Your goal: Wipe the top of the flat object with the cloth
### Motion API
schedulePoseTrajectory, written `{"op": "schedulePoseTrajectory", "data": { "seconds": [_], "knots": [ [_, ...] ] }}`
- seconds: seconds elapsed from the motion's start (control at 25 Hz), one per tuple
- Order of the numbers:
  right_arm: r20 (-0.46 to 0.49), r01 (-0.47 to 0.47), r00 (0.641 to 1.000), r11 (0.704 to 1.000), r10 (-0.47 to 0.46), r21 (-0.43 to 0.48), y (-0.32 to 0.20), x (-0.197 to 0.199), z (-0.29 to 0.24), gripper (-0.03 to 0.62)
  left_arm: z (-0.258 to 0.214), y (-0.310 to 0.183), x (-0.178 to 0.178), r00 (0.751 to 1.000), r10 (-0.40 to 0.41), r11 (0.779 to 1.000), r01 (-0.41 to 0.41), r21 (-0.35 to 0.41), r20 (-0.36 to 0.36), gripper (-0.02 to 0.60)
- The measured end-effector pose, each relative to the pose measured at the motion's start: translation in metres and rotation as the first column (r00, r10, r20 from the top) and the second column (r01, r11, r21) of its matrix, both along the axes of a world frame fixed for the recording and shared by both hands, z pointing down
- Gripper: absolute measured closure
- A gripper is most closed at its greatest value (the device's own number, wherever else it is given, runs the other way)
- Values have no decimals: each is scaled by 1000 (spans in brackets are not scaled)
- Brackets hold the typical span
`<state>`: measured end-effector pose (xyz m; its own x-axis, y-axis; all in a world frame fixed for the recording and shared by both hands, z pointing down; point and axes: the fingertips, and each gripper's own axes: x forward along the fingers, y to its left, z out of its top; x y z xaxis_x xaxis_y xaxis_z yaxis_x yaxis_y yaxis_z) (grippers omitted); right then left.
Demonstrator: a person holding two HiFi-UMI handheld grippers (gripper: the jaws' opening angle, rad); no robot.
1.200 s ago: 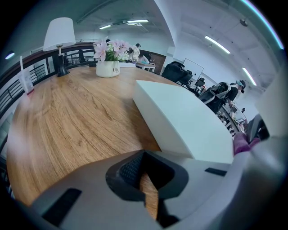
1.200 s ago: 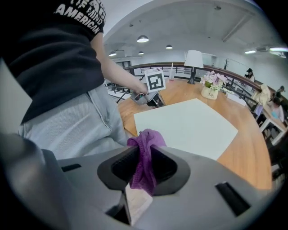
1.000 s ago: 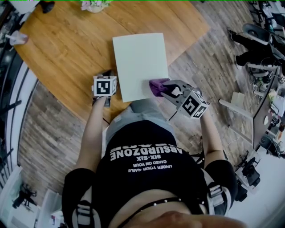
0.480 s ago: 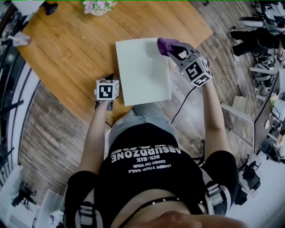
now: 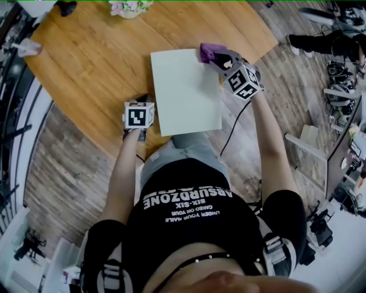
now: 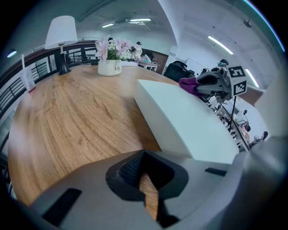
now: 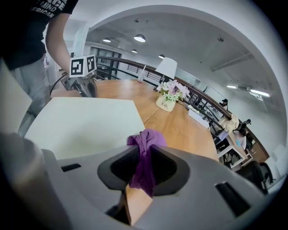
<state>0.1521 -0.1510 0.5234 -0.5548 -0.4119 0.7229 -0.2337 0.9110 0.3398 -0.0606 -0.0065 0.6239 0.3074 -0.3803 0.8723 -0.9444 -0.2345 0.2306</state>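
Shows the flat object (image 5: pixel 186 91), a pale slab, lying on the wooden table (image 5: pixel 86 63) in front of the person, apparently jutting a little past the table's near edge. Finds the purple cloth (image 5: pixel 207 52) bunched at the slab's far right corner, partly on the top and partly over the rim. Catches the right gripper (image 5: pixel 216 57) clenched on a fold of that cloth, with the loose end spilling out ahead of the jaws. Marks a quick run: a second ago had the cloth at the near right corner, half a second ago already at the far one, now barely further and slightly outward. Amounts, by the look of it, to one stroke up the right-hand strip, finished or about to turn. Leaves the middle and left of the top apparently still to be covered, so likely calls for a shift leftward and a return pass. Keeps the left gripper (image 5: pixel 139 102) where it was, just beside the slab's left edge near the front corner, jaws pressed together on nothing, only table wood showing behind them; possibly steadying the slab, though contact cannot be confirmed. Takes in, further out, a pot of flowers (image 5: pixel 127 8) at the table's far side and a white lamp (image 6: pixel 60 33) beyond
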Motion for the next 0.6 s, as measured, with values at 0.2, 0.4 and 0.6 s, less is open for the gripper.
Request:
{"op": "schedulePoseTrajectory", "data": {
  "seconds": [0.2, 0.4, 0.6],
  "knots": [
    [23, -18, 1000, 1000, 18, -1, 8, 2, 4, 500, 2, 0, -1, 1000, -2, 1000, 2, -2, 8, 568],
    [35, -22, 999, 1000, 22, -14, 19, 6, 3, 500, 2, 3, 0, 1000, -7, 1000, 7, -11, 14, 568],
    [54, -37, 998, 999, 38, -18, 31, 9, 2, 500, 2, 2, -2, 1000, -6, 1000, 6, -4, 24, 568]
  ]
}}
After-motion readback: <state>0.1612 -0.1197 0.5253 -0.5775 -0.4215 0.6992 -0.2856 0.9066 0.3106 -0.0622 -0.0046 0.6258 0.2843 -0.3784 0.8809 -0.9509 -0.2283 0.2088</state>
